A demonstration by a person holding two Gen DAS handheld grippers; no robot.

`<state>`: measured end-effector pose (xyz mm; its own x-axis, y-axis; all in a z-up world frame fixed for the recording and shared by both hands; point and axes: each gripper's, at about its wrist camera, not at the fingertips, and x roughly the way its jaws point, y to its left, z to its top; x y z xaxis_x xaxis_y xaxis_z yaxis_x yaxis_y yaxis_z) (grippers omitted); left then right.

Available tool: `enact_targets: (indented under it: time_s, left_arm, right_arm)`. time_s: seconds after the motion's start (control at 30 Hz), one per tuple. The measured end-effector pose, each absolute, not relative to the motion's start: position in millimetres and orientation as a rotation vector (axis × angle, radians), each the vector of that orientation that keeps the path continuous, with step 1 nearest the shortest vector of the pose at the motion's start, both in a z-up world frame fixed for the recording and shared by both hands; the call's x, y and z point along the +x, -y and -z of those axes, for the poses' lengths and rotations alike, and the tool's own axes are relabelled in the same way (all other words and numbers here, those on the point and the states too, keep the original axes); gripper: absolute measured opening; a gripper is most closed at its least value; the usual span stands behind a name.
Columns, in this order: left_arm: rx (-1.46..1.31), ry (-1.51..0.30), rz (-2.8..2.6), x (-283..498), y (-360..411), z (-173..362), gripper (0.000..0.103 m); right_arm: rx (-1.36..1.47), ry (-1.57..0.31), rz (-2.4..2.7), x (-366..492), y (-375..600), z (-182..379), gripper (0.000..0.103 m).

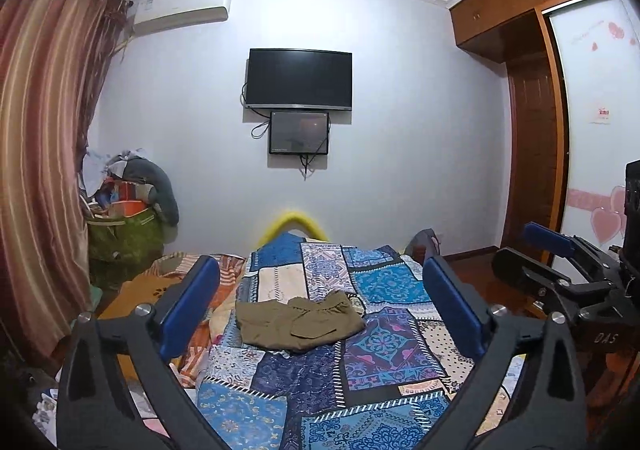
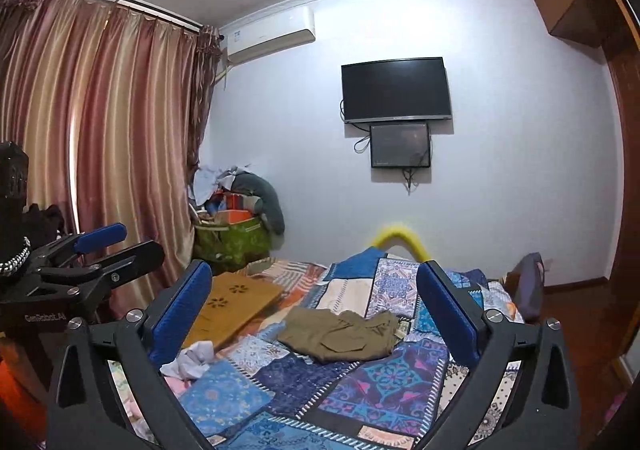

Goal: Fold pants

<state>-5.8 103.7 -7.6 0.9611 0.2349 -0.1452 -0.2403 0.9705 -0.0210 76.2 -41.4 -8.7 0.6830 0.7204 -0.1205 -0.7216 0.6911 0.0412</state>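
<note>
One pair of olive pants point(image 1: 300, 324) lying on one patchwork quilt point(image 1: 376, 366). Two grippers showing: left gripper point(image 1: 320, 302), right gripper point(image 2: 316, 306). Two screens point(image 1: 299, 79) hanging on wall. One air conditioner point(image 1: 182, 8).

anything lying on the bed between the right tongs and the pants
Nothing. In the right wrist view only bare patchwork quilt lies between the open right tongs and the olive pants; the white crumpled cloth lies off to the left.

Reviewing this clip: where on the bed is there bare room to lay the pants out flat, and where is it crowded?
Bare quilt lies on the near side of the olive pants, and a smaller stretch beyond them toward the yellow bed end. The side toward the curtain is crowded: a tan board and crumpled white cloth. Both grippers, left and right, hang open, holding nothing.
</note>
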Motion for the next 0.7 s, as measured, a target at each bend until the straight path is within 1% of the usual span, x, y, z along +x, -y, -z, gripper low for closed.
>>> enact_targets:
  time_s: [0.7]
  left_arm:
    - [-0.046, -0.168, -0.232, 8, -108, 16, 0.103]
  right_arm:
    - [-0.004, -0.143, -0.782, 75, 52, 6, 0.102]
